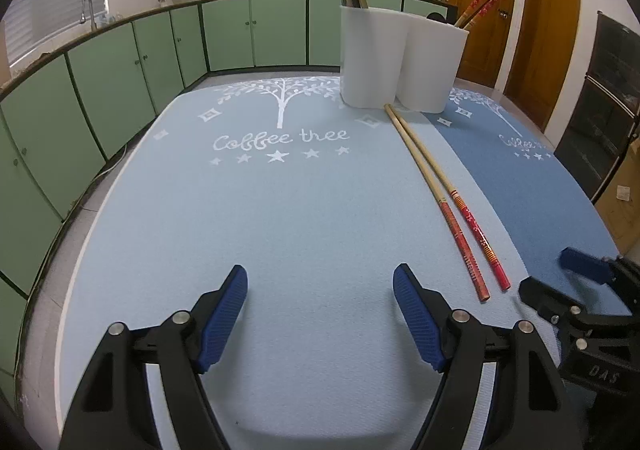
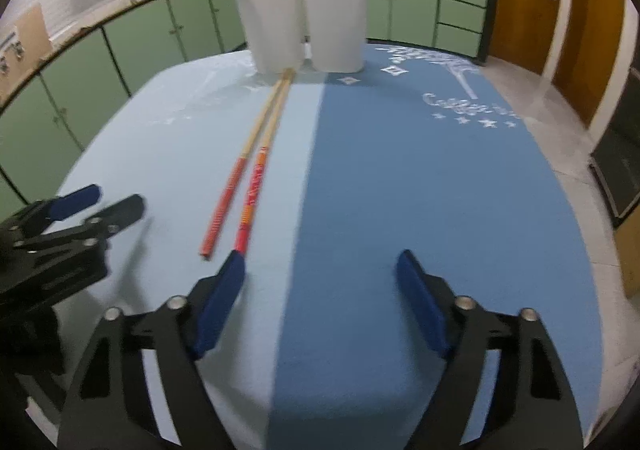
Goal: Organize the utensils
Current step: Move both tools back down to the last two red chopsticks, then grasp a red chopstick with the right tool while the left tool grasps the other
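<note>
- Left gripper (image 1: pixel 320 316): jaws apart, nothing between the blue pads, only bare light-blue mat (image 1: pixel 280 230) under them. Its arms are cut off by the bottom edge of its own view.
- Right gripper (image 2: pixel 320 302): jaws apart, not clamped on anything. The left pad tip sits right at the red end of one chopstick; the right wrist view is motion-blurred there, so I can't tell if they touch. In the left wrist view it shows at 4 o'clock, partly cut by the frame edge.
- Mats: the light-blue mat lies beside the darker blue mat (image 2: pixel 400 190), edges meeting; the seam runs from 6 toward 12 o'clock in the right wrist view. "Coffee tree" print is readable on the light one, smeared on the dark one.
- Utensil holder (image 1: pixel 400 58): white, two joined compartments, upright at 12 o'clock, straddling the seam at the far end of the mats. Inside not visible. Bamboo sticks poke out of the left compartment and red-handled ones out of the right; the tops are cropped.
- Chopsticks (image 1: pixel 444 198): a loose pair flat on the light-blue mat near the seam, side by side, bare tips just in front of the holder base, red patterned ends toward the grippers at 5 o'clock in the left view. Pattern detail unreadable.
- Background counter items at 12 o'clock are too small to make out.
</note>
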### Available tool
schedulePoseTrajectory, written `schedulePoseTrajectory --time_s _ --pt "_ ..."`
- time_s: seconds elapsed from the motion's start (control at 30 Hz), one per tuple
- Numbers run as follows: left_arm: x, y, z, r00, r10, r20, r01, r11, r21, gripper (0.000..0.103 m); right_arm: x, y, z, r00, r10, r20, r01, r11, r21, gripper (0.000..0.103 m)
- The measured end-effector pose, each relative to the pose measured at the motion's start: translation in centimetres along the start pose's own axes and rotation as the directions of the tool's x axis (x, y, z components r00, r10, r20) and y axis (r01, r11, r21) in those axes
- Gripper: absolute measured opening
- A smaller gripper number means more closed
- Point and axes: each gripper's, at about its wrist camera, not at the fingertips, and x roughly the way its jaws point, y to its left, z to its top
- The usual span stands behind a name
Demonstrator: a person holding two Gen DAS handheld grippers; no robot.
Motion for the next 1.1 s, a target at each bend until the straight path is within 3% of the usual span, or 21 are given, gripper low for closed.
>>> schedulePoseTrajectory --time_s 0.13,0.23,0.5,0.57,0.6,0.8,1.1 --pt "-0.2 0.2 0.0 1.000 0.000 0.006 0.000 1.000 -0.005 0.074 0.2 1.4 0.0 0.999 0.041 0.000 -0.041 0.999 -0.027 0.051" --pt "-0.2 0.5 0.0 1.000 -0.001 0.007 0.001 1.000 -0.016 0.074 0.5 2.4 0.2 1.000 0.028 -0.002 -0.028 0.998 -0.062 0.042" --pt "-0.1 0.4 0.1 1.000 0.002 0.001 -0.002 1.000 -0.021 0.074 1.0 3.6 0.4 1.000 0.011 -0.001 -0.011 0.996 -0.086 0.028" --pt "-0.1 0.4 0.1 1.000 0.002 0.001 -0.001 1.000 -0.021 0.074 1.0 3.8 0.4 1.000 0.005 0.003 -0.004 0.995 -0.097 0.019" --pt "-0.1 0.3 0.1 1.000 0.001 0.000 -0.001 1.000 -0.019 0.074 1.0 3.8 0.4 1.000 0.008 0.003 -0.007 0.995 -0.095 0.007" --pt "-0.2 -0.3 0.2 1.000 -0.012 0.001 0.012 1.000 -0.012 0.074 0.4 2.5 0.2 0.999 0.051 0.013 -0.051 0.998 -0.044 0.005" --pt "-0.3 -3.4 0.3 0.997 -0.075 0.002 0.075 0.997 0.010 0.074 -1.5 -1.6 -0.8 0.999 0.005 0.039 -0.007 0.999 0.045 0.005"
